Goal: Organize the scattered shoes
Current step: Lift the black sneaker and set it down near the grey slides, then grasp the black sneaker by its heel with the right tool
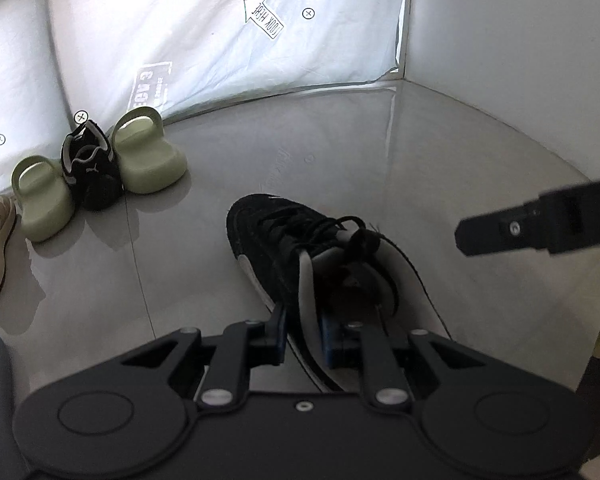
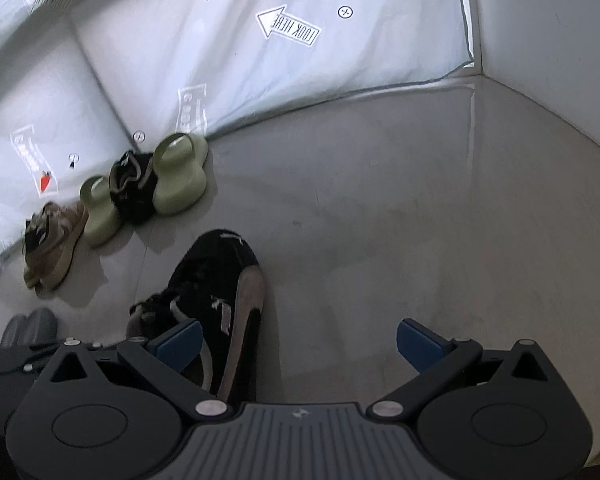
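Shoes line the base of a white printed sheet (image 1: 228, 40) at the left of both views. No box or rack shows; the row stands straight on the grey floor (image 1: 380, 160). Counted left to right in the right wrist view: one tan sneaker (image 2: 52, 248), one green slide (image 2: 100, 216), one black sneaker (image 2: 134, 188), one more green slide (image 2: 180, 180). That makes two slides, each touching the black sneaker between them. In the left wrist view the tan sneaker is cut by the left edge.

A second black sneaker (image 1: 312, 264) sits at the centre of the left wrist view, apart from the row, toe pointing to the upper left. It is black suede with black laces, a grey side stripe and a pale grey collar lining. The left gripper (image 1: 302, 338) is clenched on its collar, one blue pad outside and one inside the opening. Whether the sole rests on the floor cannot be told.

The right gripper (image 2: 300, 346) stands released, its blue pads wide apart with bare floor between them; the sneaker passes just behind its left finger at lower centre-left.
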Motion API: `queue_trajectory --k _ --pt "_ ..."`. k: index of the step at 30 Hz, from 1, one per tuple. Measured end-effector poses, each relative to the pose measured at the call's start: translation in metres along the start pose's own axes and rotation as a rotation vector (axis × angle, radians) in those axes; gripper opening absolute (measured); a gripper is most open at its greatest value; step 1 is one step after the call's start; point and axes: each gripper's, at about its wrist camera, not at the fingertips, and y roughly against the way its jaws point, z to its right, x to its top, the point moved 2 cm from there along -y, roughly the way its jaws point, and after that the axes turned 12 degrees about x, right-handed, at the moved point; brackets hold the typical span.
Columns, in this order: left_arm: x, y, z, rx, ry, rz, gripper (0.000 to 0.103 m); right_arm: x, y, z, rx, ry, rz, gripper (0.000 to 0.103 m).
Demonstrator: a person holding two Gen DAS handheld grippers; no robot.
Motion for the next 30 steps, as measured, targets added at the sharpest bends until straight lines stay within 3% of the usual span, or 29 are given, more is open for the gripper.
queue_trajectory --k 3,8,11,14,17,23,27,30 --pt "-0.001 0.008 -0.009 -0.013 0.09 -0.011 0.019 -0.008 0.004 -0.003 -0.001 0.018 -0.021 0.103" --pt "0.002 0.031 -0.025 -0.003 0.17 0.06 0.019 -0.021 0.005 -0.013 0.045 0.115 -0.067 0.099" --pt "0.003 0.045 -0.04 0.045 0.196 0.11 0.019 -0.026 0.003 -0.018 0.063 0.224 -0.086 0.088" --pt "-0.001 0.051 -0.052 0.093 0.204 0.12 0.019 -0.039 -0.006 -0.03 0.035 0.489 -0.147 0.069" --pt "-0.008 0.056 -0.069 0.137 0.236 0.11 0.019 -0.052 -0.014 -0.037 0.08 0.629 -0.213 0.056" --pt "-0.026 0.068 -0.107 0.186 0.378 0.066 0.019 -0.06 -0.021 -0.048 0.113 0.698 -0.256 0.047" --pt "-0.03 0.074 -0.12 0.208 0.41 0.068 0.019 -0.063 -0.025 -0.062 0.178 0.706 -0.291 0.028" --pt "-0.033 0.079 -0.127 0.224 0.425 0.077 0.019 -0.071 -0.032 -0.08 0.225 0.741 -0.305 0.028"
